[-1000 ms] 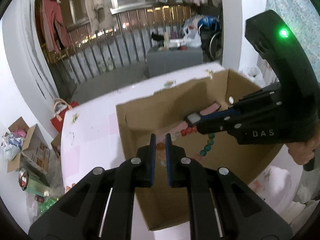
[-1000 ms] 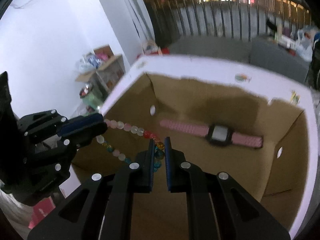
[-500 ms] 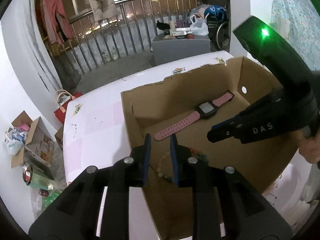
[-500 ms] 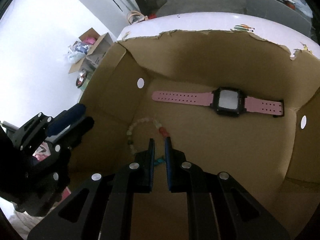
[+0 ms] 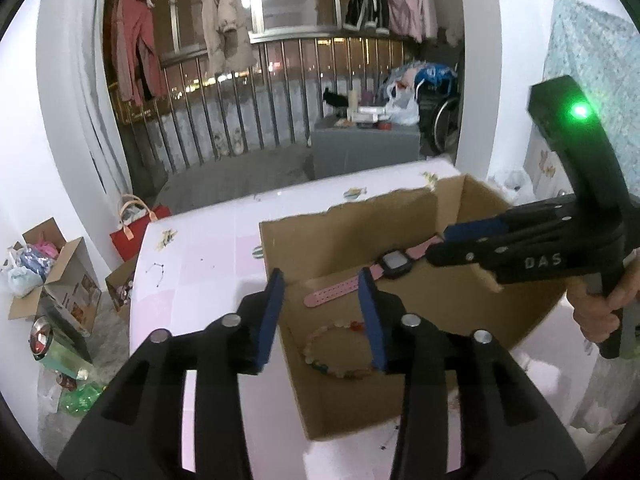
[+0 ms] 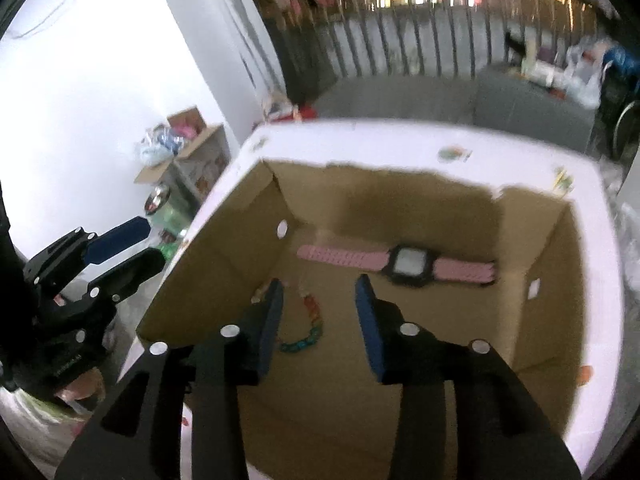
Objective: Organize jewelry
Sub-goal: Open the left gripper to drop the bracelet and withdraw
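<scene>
**Both grippers part-open above the box, bracelet on its floor**

At the bottom of the left wrist view the left gripper (image 5: 322,316) stands with its blue-padded jaws partly apart; they have just been opening and nothing is between the pads. Seen through the gap, the multicoloured bead bracelet (image 5: 340,350) lies in a loose ring on the floor of the open brown cardboard box (image 5: 460,196), near its left wall. Past it, toward the middle of the frame, the pink-strapped watch with a black square case (image 5: 392,263) lies flat along the far wall. The right gripper (image 5: 438,246) reaches in from the right edge, held by a hand (image 5: 600,312), its tips over the box.

In the right wrist view the right gripper (image 6: 319,312) also has its jaws partly apart, just opened, gripping nothing; the bracelet (image 6: 306,326) lies below them, the watch (image 6: 408,263) beyond. The box sits on a pale pink table (image 5: 192,264). At the top, clothes (image 5: 224,28) hang above a metal railing (image 5: 248,120)
</scene>
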`<control>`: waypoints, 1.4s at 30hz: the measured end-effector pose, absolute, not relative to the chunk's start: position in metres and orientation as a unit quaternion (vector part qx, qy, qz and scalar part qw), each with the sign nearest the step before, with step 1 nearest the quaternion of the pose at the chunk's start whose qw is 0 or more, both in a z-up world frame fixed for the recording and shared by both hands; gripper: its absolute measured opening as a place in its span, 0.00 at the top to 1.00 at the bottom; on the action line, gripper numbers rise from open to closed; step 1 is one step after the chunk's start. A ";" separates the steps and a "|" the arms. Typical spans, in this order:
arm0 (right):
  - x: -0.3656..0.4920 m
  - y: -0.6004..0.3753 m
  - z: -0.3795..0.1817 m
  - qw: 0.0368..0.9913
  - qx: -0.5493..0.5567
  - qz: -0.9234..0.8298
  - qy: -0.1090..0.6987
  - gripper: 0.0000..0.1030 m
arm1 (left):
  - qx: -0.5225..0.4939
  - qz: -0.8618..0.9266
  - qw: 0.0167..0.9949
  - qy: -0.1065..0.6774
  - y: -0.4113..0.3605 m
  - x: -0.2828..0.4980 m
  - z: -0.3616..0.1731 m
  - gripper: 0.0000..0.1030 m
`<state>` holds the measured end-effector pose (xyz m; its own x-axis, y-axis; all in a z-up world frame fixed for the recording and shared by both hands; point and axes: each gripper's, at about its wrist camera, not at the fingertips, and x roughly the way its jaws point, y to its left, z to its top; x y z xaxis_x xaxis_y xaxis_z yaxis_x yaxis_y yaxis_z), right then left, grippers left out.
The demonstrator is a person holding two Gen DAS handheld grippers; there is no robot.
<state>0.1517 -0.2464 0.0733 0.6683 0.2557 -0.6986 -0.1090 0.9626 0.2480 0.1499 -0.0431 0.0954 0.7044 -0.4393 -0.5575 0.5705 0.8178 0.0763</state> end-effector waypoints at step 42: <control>-0.018 -0.274 -0.031 0.902 0.009 0.012 0.432 0.06 | 0.146 -0.275 0.856 0.412 -0.067 0.067 -0.054 0.17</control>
<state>-0.0176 -0.2738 -0.0310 0.6272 0.0292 -0.7783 -0.0145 0.9996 0.0258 0.0669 -0.0669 -0.0536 0.5098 -0.3506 -0.7856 0.5910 0.8063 0.0237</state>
